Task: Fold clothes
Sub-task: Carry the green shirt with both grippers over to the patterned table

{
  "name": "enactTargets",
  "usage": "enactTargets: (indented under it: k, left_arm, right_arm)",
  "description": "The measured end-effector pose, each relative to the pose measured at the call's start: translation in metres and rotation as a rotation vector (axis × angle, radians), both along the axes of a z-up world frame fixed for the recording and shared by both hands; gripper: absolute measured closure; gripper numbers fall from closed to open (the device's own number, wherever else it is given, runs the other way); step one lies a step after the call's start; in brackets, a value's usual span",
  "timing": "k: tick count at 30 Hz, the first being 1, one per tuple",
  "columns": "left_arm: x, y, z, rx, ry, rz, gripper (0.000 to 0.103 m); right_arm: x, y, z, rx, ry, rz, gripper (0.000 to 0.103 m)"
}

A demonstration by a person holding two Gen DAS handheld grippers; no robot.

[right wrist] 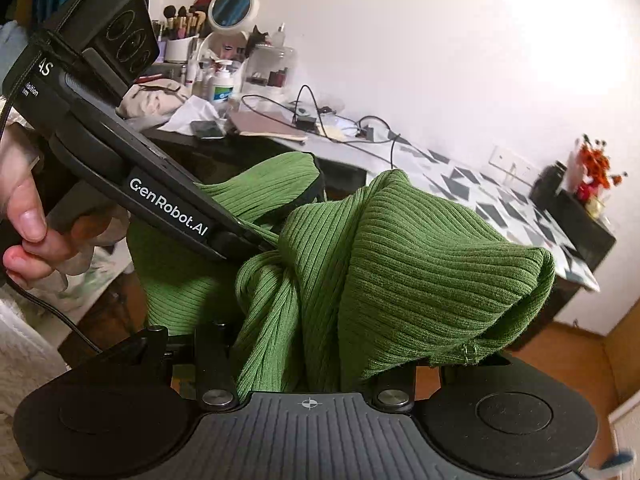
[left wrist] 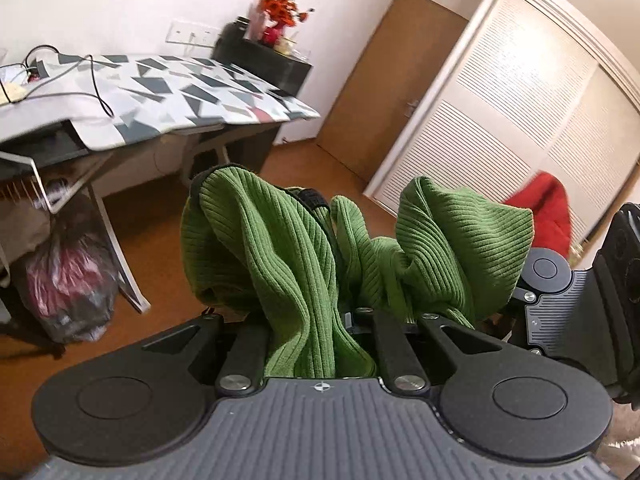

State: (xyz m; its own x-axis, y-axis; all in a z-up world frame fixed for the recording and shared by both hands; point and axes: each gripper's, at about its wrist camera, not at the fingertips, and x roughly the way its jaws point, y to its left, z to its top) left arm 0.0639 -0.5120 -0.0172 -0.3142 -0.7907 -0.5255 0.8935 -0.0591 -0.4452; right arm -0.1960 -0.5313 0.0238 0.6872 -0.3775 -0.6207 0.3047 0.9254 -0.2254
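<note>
A green ribbed garment (left wrist: 280, 248) hangs bunched in the air between both grippers, off any surface. In the left wrist view it drapes over my left gripper (left wrist: 318, 208) and hides most of its fingers, which are shut on the cloth. My right gripper (right wrist: 316, 280) is buried under a big fold of the same garment (right wrist: 400, 260), gripping it; its fingertips are hidden. The left gripper's tip (right wrist: 256, 240) pokes into the fabric from the upper left, held by a person's hand (right wrist: 28, 208). The right gripper's body (left wrist: 560, 304) shows close by at the right edge.
A table with a geometric-patterned cloth (left wrist: 160, 92) carries cables and a black box with orange flowers (left wrist: 280, 12). A plastic bag (left wrist: 68, 284) sits under it. A wooden door (left wrist: 392, 80), a white louvred wardrobe (left wrist: 520, 100), a red item (left wrist: 548, 216) and dresser clutter (right wrist: 216, 64) surround.
</note>
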Motion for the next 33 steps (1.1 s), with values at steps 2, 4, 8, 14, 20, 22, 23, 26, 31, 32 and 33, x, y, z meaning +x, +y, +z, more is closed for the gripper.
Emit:
enactTargets:
  k: [2, 4, 8, 14, 20, 22, 23, 26, 31, 32, 33]
  left_arm:
    - [0.027, -0.035, 0.006, -0.002, -0.003, 0.01, 0.092]
    - [0.052, -0.067, 0.014, -0.018, -0.013, 0.009, 0.092]
    - [0.093, -0.129, 0.03, -0.063, -0.023, 0.0, 0.092]
    - [0.127, -0.206, 0.076, -0.174, -0.051, -0.003, 0.093]
    - [0.147, -0.273, 0.123, -0.31, -0.075, 0.026, 0.093]
    - [0.152, -0.294, 0.131, -0.343, -0.08, 0.047, 0.093]
    - [0.155, -0.305, 0.133, -0.357, -0.082, 0.059, 0.093]
    - [0.162, -0.346, 0.133, -0.372, -0.094, 0.114, 0.093]
    - [0.175, -0.434, 0.122, -0.316, -0.11, 0.25, 0.093]
    - [0.178, -0.455, 0.12, -0.298, -0.108, 0.285, 0.093]
    - [0.18, -0.479, 0.12, -0.287, -0.113, 0.308, 0.093]
  right_arm:
    - [0.032, -0.039, 0.003, 0.005, 0.002, 0.012, 0.062]
    - [0.064, -0.077, 0.011, 0.012, 0.003, 0.022, 0.062]
    - [0.114, -0.147, 0.026, -0.019, -0.014, 0.033, 0.062]
    - [0.165, -0.233, 0.059, -0.063, -0.088, -0.012, 0.062]
    - [0.194, -0.308, 0.104, -0.19, -0.193, -0.016, 0.061]
    - [0.204, -0.339, 0.112, -0.224, -0.231, -0.003, 0.061]
    - [0.207, -0.354, 0.115, -0.231, -0.249, 0.008, 0.061]
    - [0.22, -0.406, 0.115, -0.225, -0.291, 0.059, 0.061]
    - [0.252, -0.525, 0.094, -0.151, -0.325, 0.167, 0.061]
    - [0.259, -0.553, 0.09, -0.125, -0.328, 0.189, 0.061]
    - [0.266, -0.58, 0.087, -0.103, -0.329, 0.207, 0.061]
